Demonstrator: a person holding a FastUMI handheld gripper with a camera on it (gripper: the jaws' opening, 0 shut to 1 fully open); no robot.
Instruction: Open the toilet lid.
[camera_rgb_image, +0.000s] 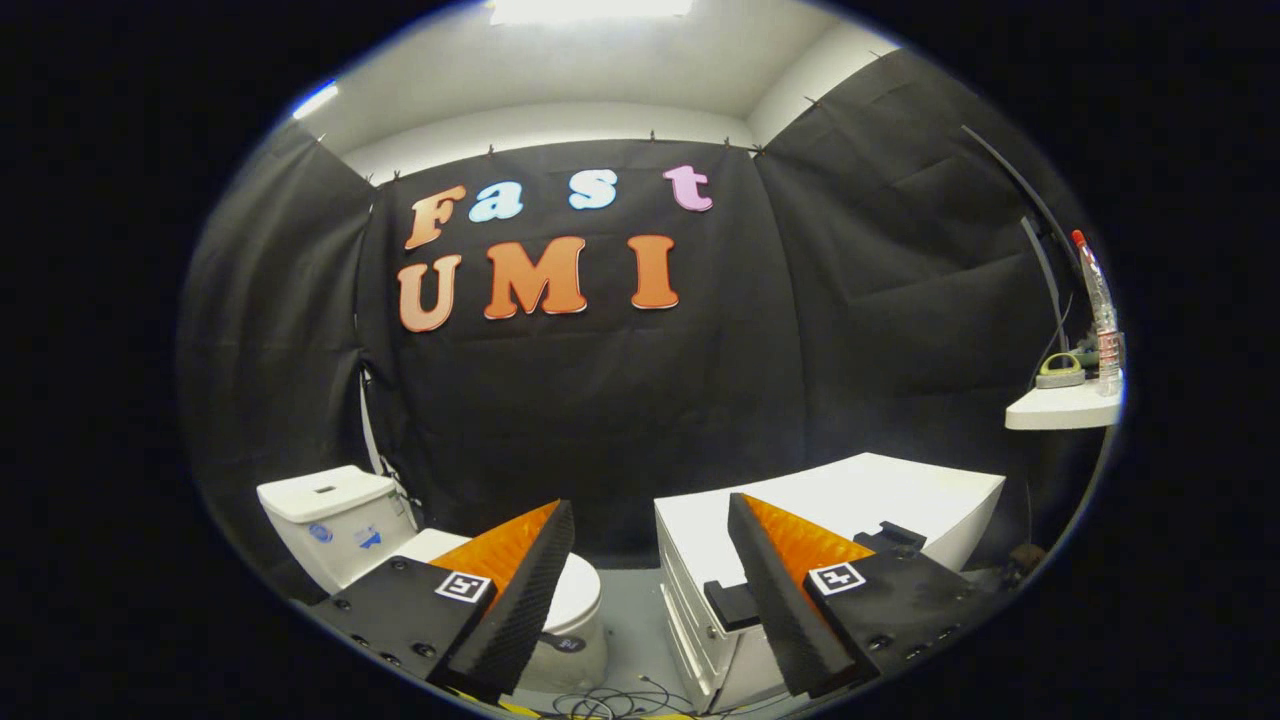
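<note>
The gripper (650, 520) is released — its two fingers stand wide apart and hold nothing. Beyond the left finger stands the white ceramic toilet (345, 530), its lid (578, 590) down on the bowl; blue stickers on the tank are too small to read. Beyond the right finger is a white drawer cabinet (850, 495). A clear plastic bottle with red cap (1100, 320) stands at the edge of a small white shelf (1060, 410).

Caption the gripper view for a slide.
Open gripper held apart from the closed toilet lid, beside a white cabinet.
</note>
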